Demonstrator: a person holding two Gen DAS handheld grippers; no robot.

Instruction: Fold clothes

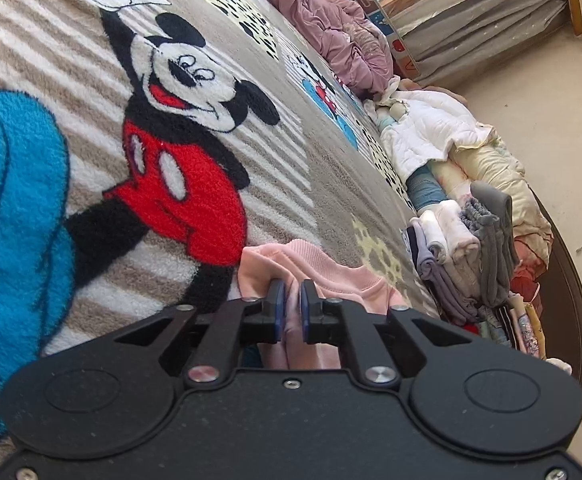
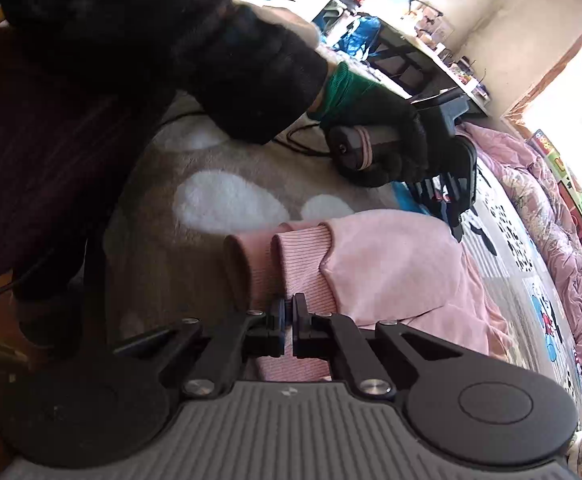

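We are seeing a pale pink garment (image 2: pixel 391 264) with ribbed cuffs. The blanket (image 1: pixel 291 168) is showing beige and white stripes, black spots, and a cartoon mouse (image 1: pixel 183 128) in black, white and red. The quilt (image 1: pixel 331 20) is appearing mauve. The glove (image 2: pixel 387 132) is appearing black with a green cuff.

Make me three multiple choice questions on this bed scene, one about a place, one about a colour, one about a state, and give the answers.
1. Where is the stack of folded clothes?
A. at the bed's edge
B. on the floor
C. on a chair

2. What colour is the garment being held?
A. grey
B. pink
C. green

3. How is the right hand-held gripper?
A. wide open
B. shut on the garment's ribbed cuff
C. out of sight

Answers: 1 A, it sits by the blanket's border; 2 B, both views show pink; 3 B, jaws pinch ribbed fabric.
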